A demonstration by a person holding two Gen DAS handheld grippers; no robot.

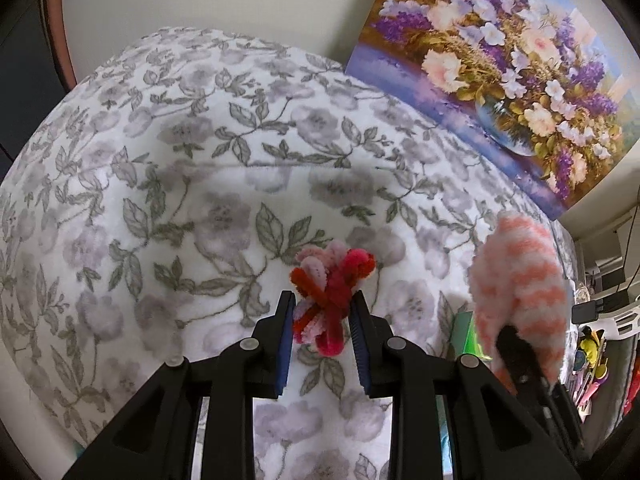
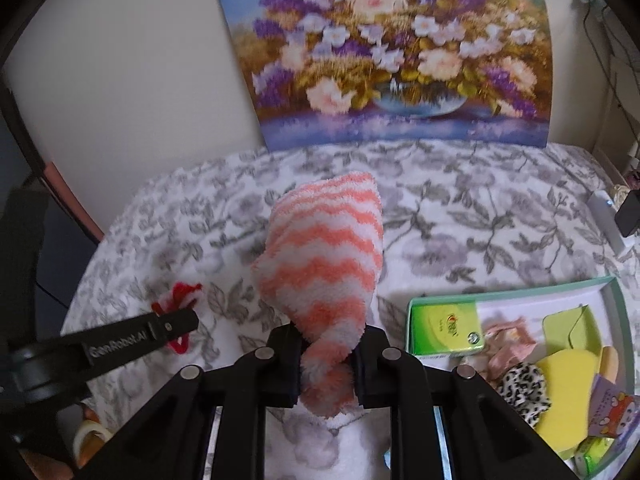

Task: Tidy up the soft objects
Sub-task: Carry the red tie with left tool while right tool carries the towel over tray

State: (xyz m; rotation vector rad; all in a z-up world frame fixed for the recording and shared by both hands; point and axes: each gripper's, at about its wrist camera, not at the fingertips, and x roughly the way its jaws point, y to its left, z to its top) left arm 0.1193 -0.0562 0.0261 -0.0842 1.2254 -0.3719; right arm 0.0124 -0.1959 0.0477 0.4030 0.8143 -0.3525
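A tangle of red and pink fuzzy pipe cleaners (image 1: 332, 276) hangs above the floral bedspread (image 1: 180, 160), pinched between the blue pads of my left gripper (image 1: 323, 300), which is shut on it. In the right wrist view the same bundle (image 2: 182, 292) peeks out behind the left gripper's black finger (image 2: 176, 322). A fluffy sock with orange and white stripes (image 2: 324, 248) stands up out of my right gripper (image 2: 326, 336), whose jaws are shut on its twisted lower part. The sock (image 1: 520, 280) also shows at the right of the left wrist view, lifted off the bed.
A shallow green-rimmed box (image 2: 612, 292) lies on the bed at the right, holding a green packet (image 2: 444, 328), yellow sponges (image 2: 568, 392), a leopard scrunchie (image 2: 524, 388) and pink cloth. A flower painting (image 2: 392, 52) leans on the wall behind. A white device (image 2: 608, 220) lies at the bed's right edge.
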